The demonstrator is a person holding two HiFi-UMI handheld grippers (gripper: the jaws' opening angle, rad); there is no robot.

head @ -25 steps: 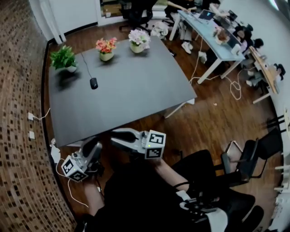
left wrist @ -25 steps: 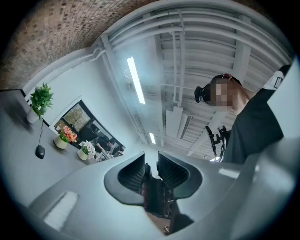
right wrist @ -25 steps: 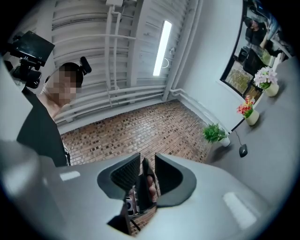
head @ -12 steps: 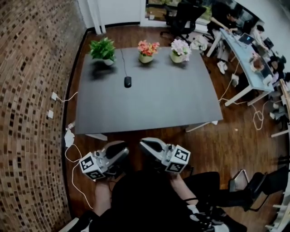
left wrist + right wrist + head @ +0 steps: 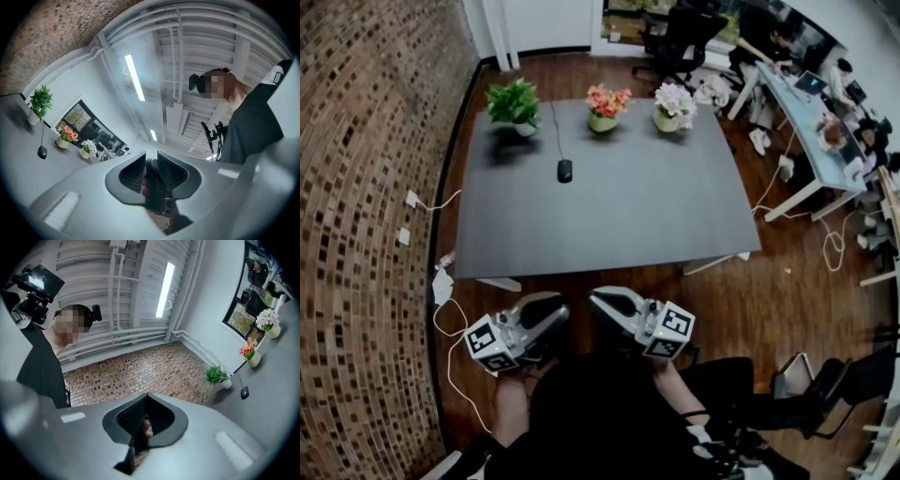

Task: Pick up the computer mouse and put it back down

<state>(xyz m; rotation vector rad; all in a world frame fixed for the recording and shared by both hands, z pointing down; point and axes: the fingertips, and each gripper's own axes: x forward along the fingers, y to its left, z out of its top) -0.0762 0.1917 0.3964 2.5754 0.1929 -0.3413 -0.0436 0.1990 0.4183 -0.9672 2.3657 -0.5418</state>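
Note:
A black computer mouse [image 5: 565, 170] lies on the dark grey table [image 5: 609, 220] toward its far left, its cable running to the back edge. It also shows small in the left gripper view, mouse [image 5: 42, 151], and in the right gripper view, mouse [image 5: 244, 392]. Both grippers are held close to the person's body, short of the table's near edge and far from the mouse. My left gripper [image 5: 553, 311] [image 5: 151, 158] has a narrow gap between its closing jaws, with nothing in it. My right gripper [image 5: 602, 301] [image 5: 146, 398] is shut and empty.
Three potted plants line the table's back edge: a green one [image 5: 514, 103], orange-pink flowers [image 5: 602, 105] and pale flowers [image 5: 673, 101]. A brick wall [image 5: 366, 187] runs along the left. Desks, chairs and people fill the far right. Cables lie on the wooden floor.
The head view has swung, so the table now sits more centred and square. The right gripper's jaws have come together. Both grippers stay near the body.

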